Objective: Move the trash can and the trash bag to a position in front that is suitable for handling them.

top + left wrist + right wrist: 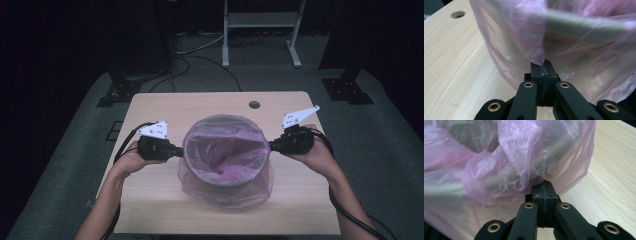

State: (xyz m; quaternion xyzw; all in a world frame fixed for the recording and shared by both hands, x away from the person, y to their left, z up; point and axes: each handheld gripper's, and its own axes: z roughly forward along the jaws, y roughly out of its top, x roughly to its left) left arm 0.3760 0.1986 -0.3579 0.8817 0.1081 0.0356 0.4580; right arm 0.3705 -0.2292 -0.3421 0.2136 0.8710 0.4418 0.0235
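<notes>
Jaws of your left gripper (543, 65) are pressed flat together with a pinch of pink bin liner (564, 50) caught between the tips; your right gripper (543, 186) stands the same, closed tight on a fold of the liner's film. In the high view the left gripper (176, 150) meets the bin (227, 181) at its 9 o'clock edge and the right gripper (274, 145) at 3 o'clock, each hand behind its tool. The liner (227, 197) sits inside the round bin, its mouth turned over the rim and its skirt hanging down the outside wall. The bin stands at the centre of the wooden table (155, 200), with a cable hole (254, 104) at the table's 12 o'clock side.

Judgement on handling: the film is thin, soft and slippery, weighs next to nothing, and should tear if you drag it against the rim. Take it where several layers are gathered, near the hem, and pull evenly from both sides.
</notes>
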